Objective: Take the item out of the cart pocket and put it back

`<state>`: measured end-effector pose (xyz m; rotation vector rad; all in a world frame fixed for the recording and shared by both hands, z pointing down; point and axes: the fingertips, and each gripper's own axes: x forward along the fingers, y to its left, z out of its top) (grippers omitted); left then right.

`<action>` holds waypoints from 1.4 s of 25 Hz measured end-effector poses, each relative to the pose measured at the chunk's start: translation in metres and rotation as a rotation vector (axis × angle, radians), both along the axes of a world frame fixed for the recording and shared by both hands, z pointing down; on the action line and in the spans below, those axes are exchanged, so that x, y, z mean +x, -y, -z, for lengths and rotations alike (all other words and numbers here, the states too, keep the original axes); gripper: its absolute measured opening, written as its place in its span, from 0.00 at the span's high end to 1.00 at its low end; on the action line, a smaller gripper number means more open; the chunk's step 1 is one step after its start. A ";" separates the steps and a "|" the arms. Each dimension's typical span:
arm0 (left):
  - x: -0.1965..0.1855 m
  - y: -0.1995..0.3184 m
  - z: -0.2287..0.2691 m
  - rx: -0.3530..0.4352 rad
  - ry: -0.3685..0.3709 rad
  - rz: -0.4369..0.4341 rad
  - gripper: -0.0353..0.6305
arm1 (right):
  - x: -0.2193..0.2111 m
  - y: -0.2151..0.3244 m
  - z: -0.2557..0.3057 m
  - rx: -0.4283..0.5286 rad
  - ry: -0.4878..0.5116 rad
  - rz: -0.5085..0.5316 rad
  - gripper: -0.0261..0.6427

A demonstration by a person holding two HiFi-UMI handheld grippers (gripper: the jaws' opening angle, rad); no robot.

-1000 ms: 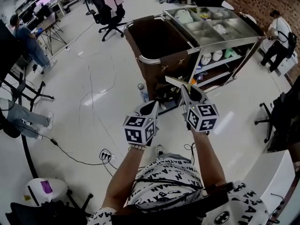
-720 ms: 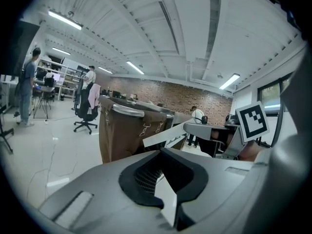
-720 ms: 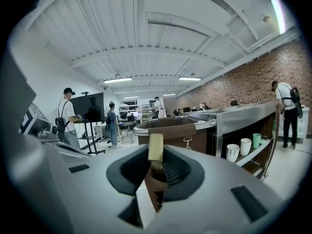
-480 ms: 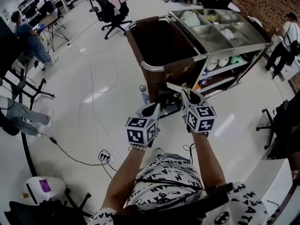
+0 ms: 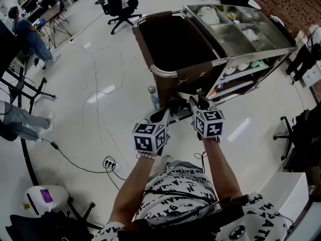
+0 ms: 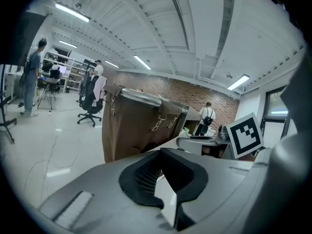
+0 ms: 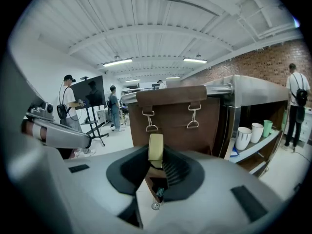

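My right gripper [image 5: 192, 100] is shut on a thin, pale yellowish flat item [image 7: 156, 147], held edge-on just in front of the brown cloth bag [image 5: 184, 75] that hangs on the cart's end. The item [image 5: 184, 95] sticks out to the left of the jaws in the head view. The bag's front pocket [image 7: 170, 123], with two metal clips, fills the middle of the right gripper view. My left gripper [image 5: 163, 115] hangs lower and to the left, jaws together with nothing between them, pointing toward the bag [image 6: 141, 126].
The steel cart [image 5: 235, 31] has trays on top and shelves with cups [image 7: 248, 136] below. A bottle [image 5: 153, 98] stands on the floor by the bag. A power strip [image 5: 109, 162] and cable lie near my feet. Office chairs and people stand farther off.
Both grippers have drifted slightly up toward the brown bag, with the pale item still in the right one. The cart now sits nearer in the head view.
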<state>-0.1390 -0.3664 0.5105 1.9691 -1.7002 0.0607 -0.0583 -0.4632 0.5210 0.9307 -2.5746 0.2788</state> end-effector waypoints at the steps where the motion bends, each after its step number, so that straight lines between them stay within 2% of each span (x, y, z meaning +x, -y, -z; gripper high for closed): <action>1: -0.002 0.002 -0.001 -0.002 -0.002 0.002 0.95 | -0.003 0.002 -0.004 -0.004 -0.008 0.004 0.84; 16: -0.022 0.033 -0.030 -0.035 -0.041 0.036 0.95 | -0.036 0.026 -0.077 -0.068 -0.152 0.060 0.84; 22: -0.025 0.035 -0.043 -0.057 -0.067 0.046 0.95 | -0.043 0.028 -0.096 -0.064 -0.199 0.072 0.84; 28: -0.021 0.023 -0.042 -0.062 -0.073 0.037 0.95 | -0.043 0.030 -0.095 -0.054 -0.198 0.063 0.82; 30: -0.021 0.017 -0.039 -0.060 -0.069 0.034 0.95 | -0.043 0.031 -0.088 -0.045 -0.186 0.057 0.69; 35: -0.023 -0.016 -0.017 -0.038 -0.053 0.029 0.95 | -0.029 0.021 -0.032 0.043 -0.105 -0.001 0.69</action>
